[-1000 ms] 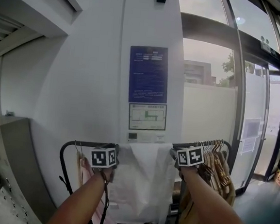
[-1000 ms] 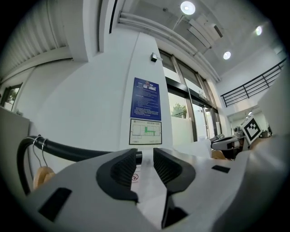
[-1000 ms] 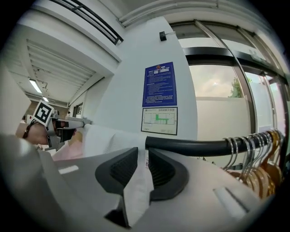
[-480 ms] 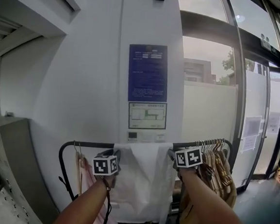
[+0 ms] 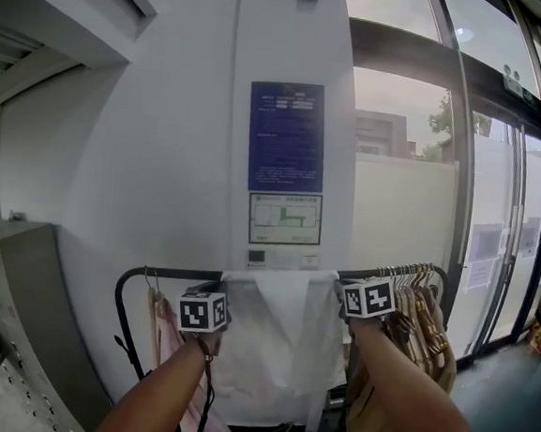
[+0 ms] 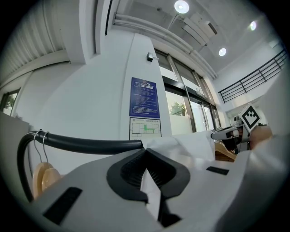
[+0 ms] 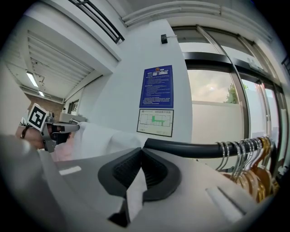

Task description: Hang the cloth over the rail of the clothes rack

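A white cloth (image 5: 279, 338) is draped over the black rail (image 5: 166, 276) of the clothes rack and hangs down the near side. My left gripper (image 5: 228, 298) is at the cloth's left top edge, just below the rail. Its jaws are shut with a fold of cloth (image 6: 152, 195) pinched between the pads, as the left gripper (image 6: 145, 152) view shows beside the rail (image 6: 90, 145). My right gripper (image 5: 342, 293) is at the cloth's right top edge, also shut on a fold of cloth (image 7: 134, 192). The right gripper (image 7: 141, 152) sits against the rail (image 7: 190, 147).
Several wooden hangers (image 5: 422, 318) on metal hooks crowd the rail's right end. A pink garment on a hanger (image 5: 170, 338) hangs at the left end. Behind the rack is a white wall with a blue notice (image 5: 287, 137). Glass doors (image 5: 513, 241) stand to the right.
The left gripper has dropped slightly below the rail and closed on the cloth's left edge. The right gripper stays at the rail. The cloth now spreads wider to the right.
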{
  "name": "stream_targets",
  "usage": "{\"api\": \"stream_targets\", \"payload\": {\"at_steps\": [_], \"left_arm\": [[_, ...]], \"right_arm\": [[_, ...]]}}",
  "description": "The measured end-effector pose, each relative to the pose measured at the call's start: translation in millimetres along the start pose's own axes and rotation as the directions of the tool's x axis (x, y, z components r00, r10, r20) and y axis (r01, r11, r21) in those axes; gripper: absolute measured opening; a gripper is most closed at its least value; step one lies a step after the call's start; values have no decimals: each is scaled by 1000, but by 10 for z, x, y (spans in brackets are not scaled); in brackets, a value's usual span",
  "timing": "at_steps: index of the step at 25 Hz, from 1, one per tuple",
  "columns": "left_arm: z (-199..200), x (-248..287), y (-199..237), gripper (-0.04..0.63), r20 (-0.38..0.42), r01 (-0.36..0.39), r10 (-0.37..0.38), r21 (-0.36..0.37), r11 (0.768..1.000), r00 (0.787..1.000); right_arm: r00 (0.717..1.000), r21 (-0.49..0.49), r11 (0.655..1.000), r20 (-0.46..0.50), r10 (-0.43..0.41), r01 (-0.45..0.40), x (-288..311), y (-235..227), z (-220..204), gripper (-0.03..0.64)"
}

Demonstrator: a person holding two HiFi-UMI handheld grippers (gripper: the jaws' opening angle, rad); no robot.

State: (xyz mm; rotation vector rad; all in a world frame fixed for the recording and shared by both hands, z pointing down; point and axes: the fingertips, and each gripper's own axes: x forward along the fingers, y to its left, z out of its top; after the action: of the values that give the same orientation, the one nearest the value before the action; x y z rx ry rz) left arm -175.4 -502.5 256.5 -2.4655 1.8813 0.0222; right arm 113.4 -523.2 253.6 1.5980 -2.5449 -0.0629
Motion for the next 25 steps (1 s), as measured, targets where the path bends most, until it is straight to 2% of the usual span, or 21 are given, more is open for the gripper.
{"api": "stream_targets", "payload": {"at_steps": [4,10,15,19,25], "left_arm": [[58,-90,133,7,1,-17,17,-43,999,1000],[134,-294,573,6,7,-88,89,-116,989,996],[223,-427,920,7,12,-145,147,-133,980,989],[200,-490,1168,8,5,-180,183,-145,973,983],[134,-462,1195,8,2,-177,180,-166,970,984]], "right_arm": [[999,-6,999,-1,-41,41,-103,-186,99,5],[993,11,993,-8,-114,114,-267,-555,203,5],[986,57,985,-27,-162,163,-383,-821,166,5],[984,90,981,-48,-169,173,-398,-913,15,5],[985,97,981,-61,-163,168,-356,-913,-85,5]]}}
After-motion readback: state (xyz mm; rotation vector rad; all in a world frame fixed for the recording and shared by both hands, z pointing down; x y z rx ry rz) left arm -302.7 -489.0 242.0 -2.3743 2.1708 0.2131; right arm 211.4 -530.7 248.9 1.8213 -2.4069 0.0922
